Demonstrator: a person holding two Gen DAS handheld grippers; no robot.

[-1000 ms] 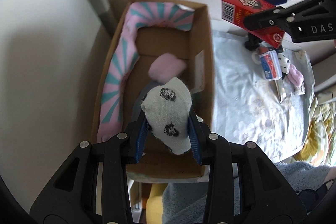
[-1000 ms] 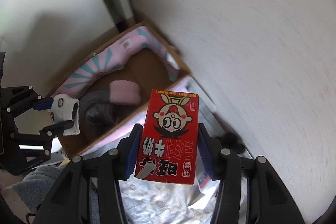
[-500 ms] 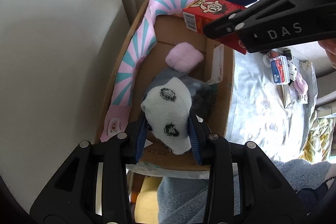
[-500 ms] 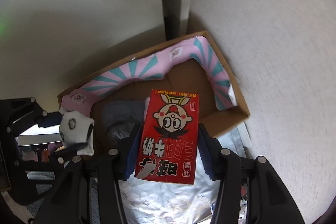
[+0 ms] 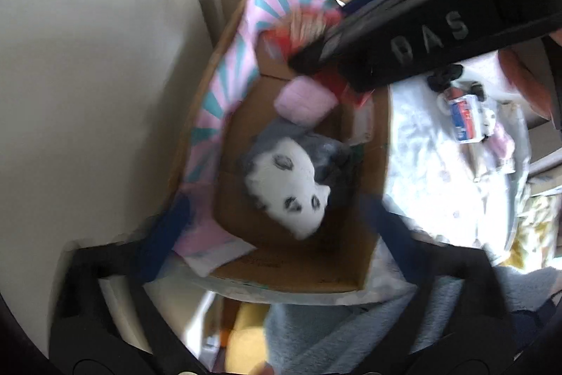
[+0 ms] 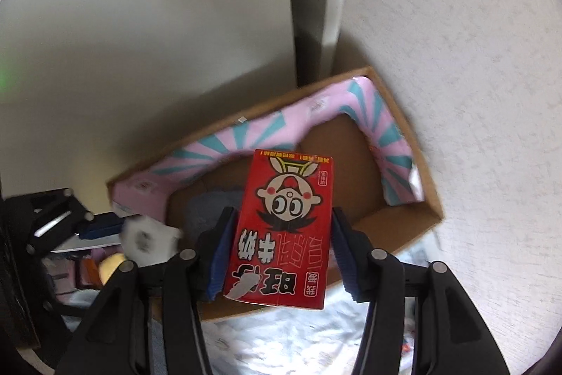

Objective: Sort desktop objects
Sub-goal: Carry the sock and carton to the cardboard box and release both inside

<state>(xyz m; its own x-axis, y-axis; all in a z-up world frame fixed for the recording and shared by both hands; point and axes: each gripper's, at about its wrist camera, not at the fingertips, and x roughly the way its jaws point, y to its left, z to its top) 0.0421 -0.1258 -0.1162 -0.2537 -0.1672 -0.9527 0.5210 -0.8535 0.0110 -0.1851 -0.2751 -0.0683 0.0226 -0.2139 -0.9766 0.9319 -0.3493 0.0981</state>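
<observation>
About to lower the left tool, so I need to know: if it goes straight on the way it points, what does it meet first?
Probably the panda sock, lying on grey cloth in the cardboard box, straight ahead of the open left tool. Depth is unclear.

Left gripper shows matte black plastic arms, angular and ribbed with cut-out panels, ending in 2 blue pads blurred at the frame's lower corners. Right gripper wears the same black build, 2 blue ridged pads on the inner faces of its fingers, and 4 round silver screws across the knuckles. From the left wrist view, the right gripper's side reads "DAS" in raised grey letters on a chunky black housing. In the right wrist view, the left gripper's black linkage carries small silver screws too.
</observation>
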